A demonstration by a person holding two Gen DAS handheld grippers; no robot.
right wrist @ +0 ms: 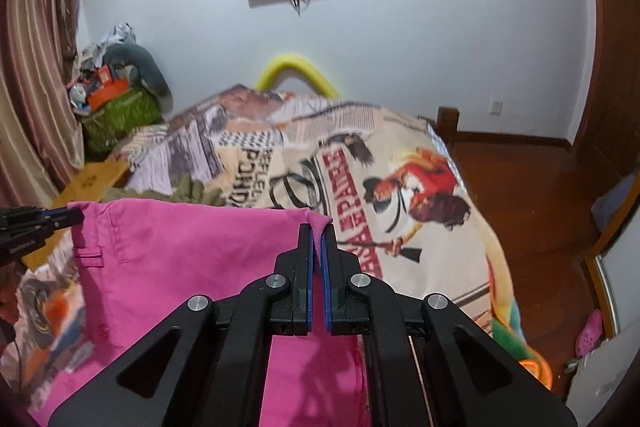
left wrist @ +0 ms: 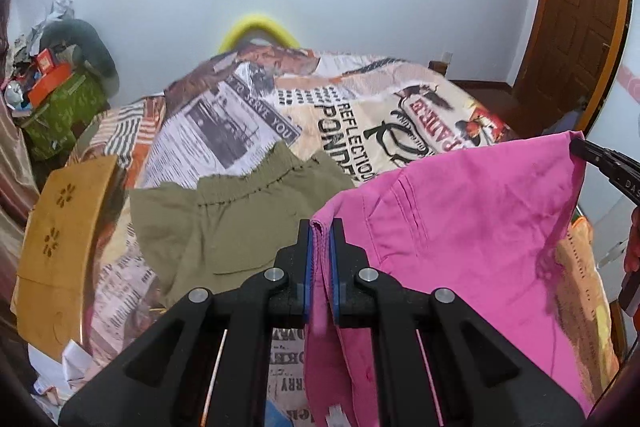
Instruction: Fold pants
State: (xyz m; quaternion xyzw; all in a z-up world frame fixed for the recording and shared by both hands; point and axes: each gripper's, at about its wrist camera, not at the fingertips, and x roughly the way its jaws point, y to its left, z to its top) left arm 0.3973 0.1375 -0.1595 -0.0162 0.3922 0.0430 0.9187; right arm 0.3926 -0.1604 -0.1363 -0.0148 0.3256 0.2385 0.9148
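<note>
Pink pants [left wrist: 460,219] hang by the waistband above the bed, stretched between my two grippers. My left gripper [left wrist: 321,227] is shut on one corner of the waistband, with pink cloth pinched between its blue pads. At the other corner my right gripper [right wrist: 319,229] is shut on the pink pants [right wrist: 192,259], a small fold poking out above its tips. Each gripper shows in the other's view: the right gripper [left wrist: 580,147] at the pants' far corner, the left gripper [right wrist: 78,215] at the left edge. Olive-green shorts [left wrist: 224,223] lie flat on the bed behind.
The bed carries a printed poster-style blanket [right wrist: 400,195]. A tan wooden board [left wrist: 60,239] lies at the bed's left side, near a green box piled with clutter [left wrist: 60,107]. A yellow foam arch [right wrist: 296,71] stands at the far end; wooden floor [right wrist: 540,195] runs to the right.
</note>
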